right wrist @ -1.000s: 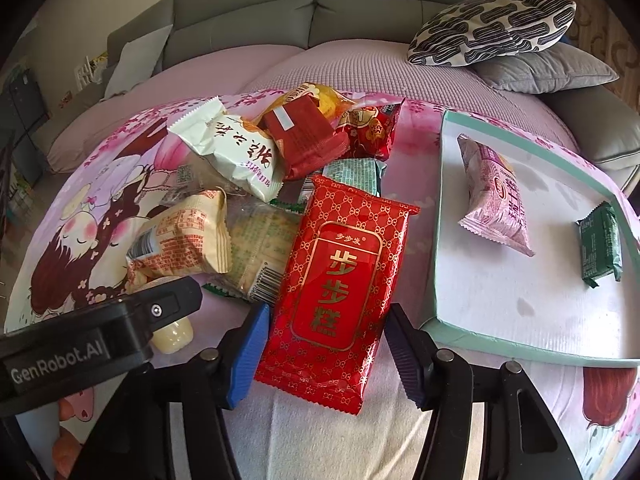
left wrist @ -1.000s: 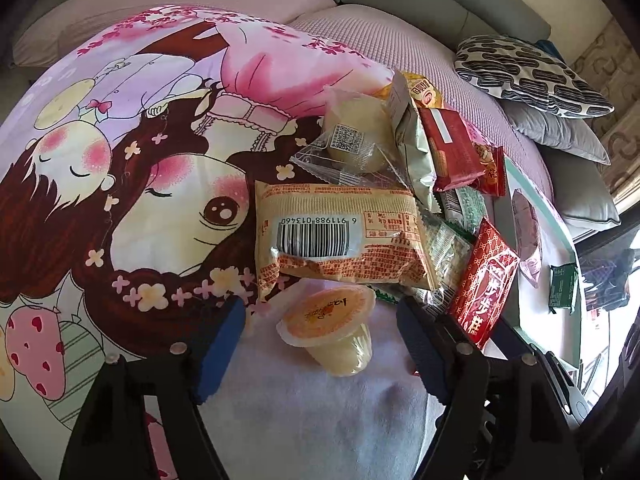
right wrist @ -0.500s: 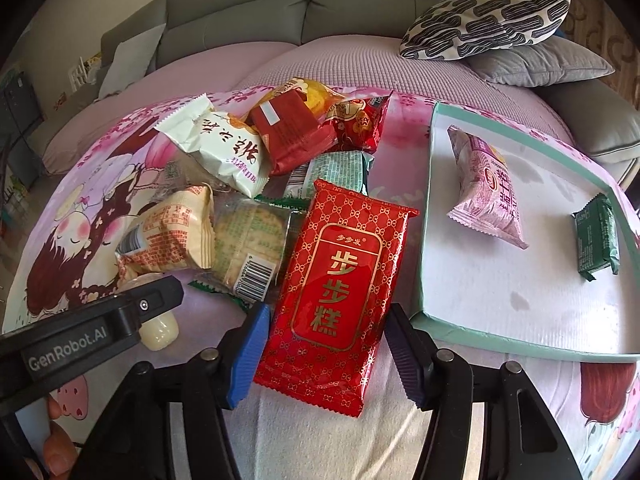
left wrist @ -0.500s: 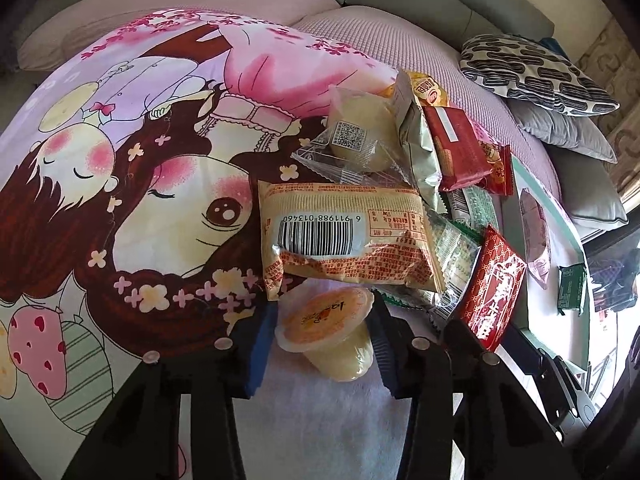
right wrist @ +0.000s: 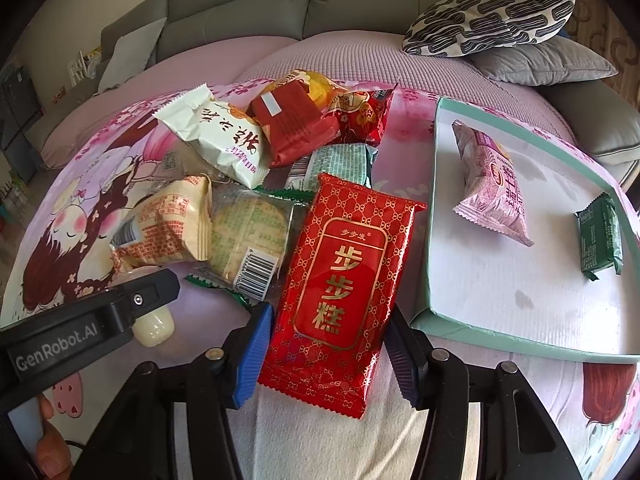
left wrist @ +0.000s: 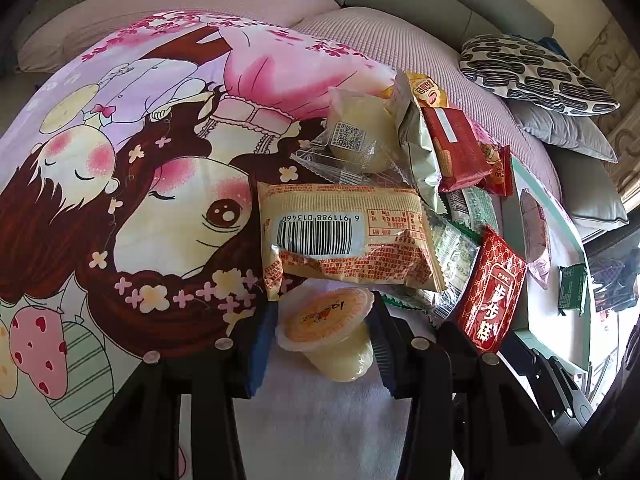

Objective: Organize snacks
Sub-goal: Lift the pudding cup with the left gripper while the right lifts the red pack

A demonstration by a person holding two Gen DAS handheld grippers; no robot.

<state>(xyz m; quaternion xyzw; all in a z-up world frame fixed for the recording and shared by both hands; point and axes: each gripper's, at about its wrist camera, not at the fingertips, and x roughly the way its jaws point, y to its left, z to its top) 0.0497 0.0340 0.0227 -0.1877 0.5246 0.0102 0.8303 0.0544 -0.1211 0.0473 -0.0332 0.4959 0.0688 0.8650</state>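
Left wrist view: my left tongs [left wrist: 322, 334] clench the jelly cup [left wrist: 328, 330], its rim tucked under the barcode packet [left wrist: 344, 240].

Right wrist view: my right tongs [right wrist: 330, 344] are closing around the red cake packet [right wrist: 340, 276], pads not clearly pressing; its near end lies between them, beside the tray [right wrist: 424, 280].

Left gripper [left wrist: 322, 338]: pitched steeply downward; blue pads pressed on both sides of a jelly cup [left wrist: 328, 330].
Right gripper [right wrist: 326, 354]: pitched steeply downward; jaws closing, red packet [right wrist: 340, 280] between pads.
Hand [right wrist: 50, 446]: bare fingers, low, left of right gripper.
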